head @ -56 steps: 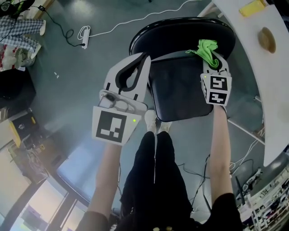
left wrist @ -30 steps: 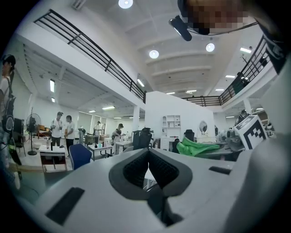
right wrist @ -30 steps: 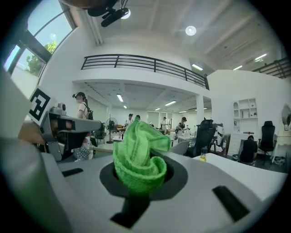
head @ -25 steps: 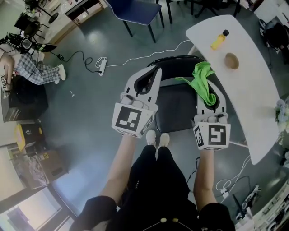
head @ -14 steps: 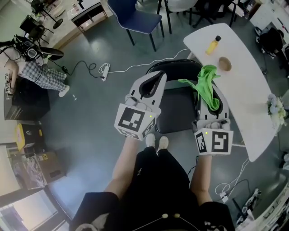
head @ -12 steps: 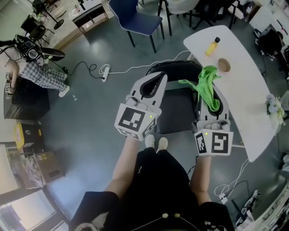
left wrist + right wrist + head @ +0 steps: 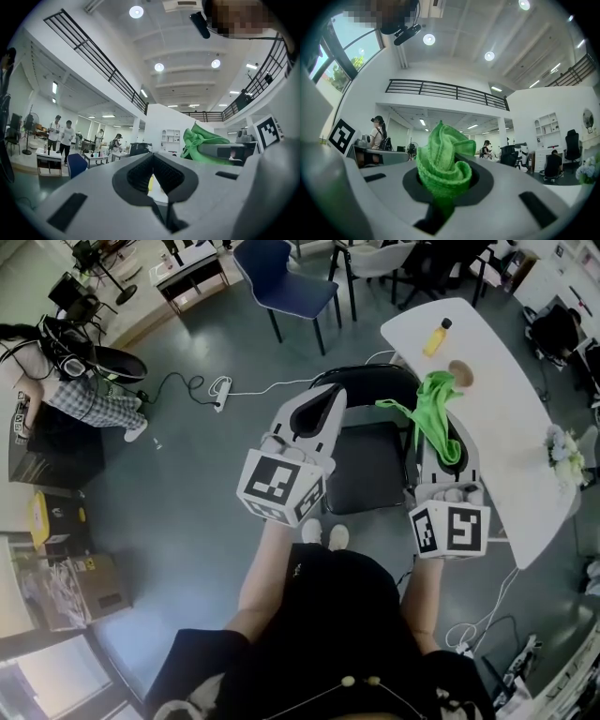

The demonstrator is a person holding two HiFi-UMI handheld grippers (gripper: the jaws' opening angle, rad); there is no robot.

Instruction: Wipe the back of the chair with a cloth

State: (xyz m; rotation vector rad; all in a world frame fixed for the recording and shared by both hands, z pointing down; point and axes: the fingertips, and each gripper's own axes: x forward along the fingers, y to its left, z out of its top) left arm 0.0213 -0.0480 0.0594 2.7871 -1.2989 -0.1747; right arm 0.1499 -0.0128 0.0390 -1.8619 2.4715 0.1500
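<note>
Head view looks down on a person standing with a claw in each hand. The black chair (image 7: 367,474) is right in front of the person's shoes (image 7: 323,535), at 12 o'clock from them. Its curved back (image 7: 370,379) is on the far side of the seat.

The right gripper (image 7: 439,427) is clenched on a green cloth (image 7: 433,407). The cloth sticks out of the claw in a bunch. It hangs over the right end of the chair's back, at about 2 o'clock from the seat. I cannot tell if the cloth touches the chair. In the right gripper view, the cloth (image 7: 443,164) is squeezed between the two dark pads, with folds puffing out above them.

The left gripper (image 7: 325,401) is at 10 o'clock from the seat, over the left end of the back. Its claw is clenched too, with the tips together and nothing inside. In the left gripper view, the left gripper's (image 7: 153,158) pads leave a small hole, and a bit of yellow shows through it. The cloth (image 7: 199,140) shows there at 3 o'clock.

A white table (image 7: 511,456) stands at 3 o'clock from the chair. A yellow bottle (image 7: 434,336) and a brown bowl (image 7: 459,372) sit on its far end, just beside each other. A blue chair (image 7: 281,273) stands at 12 o'clock in the head view. A white power strip (image 7: 218,390) lies on the floor at 10 o'clock.
</note>
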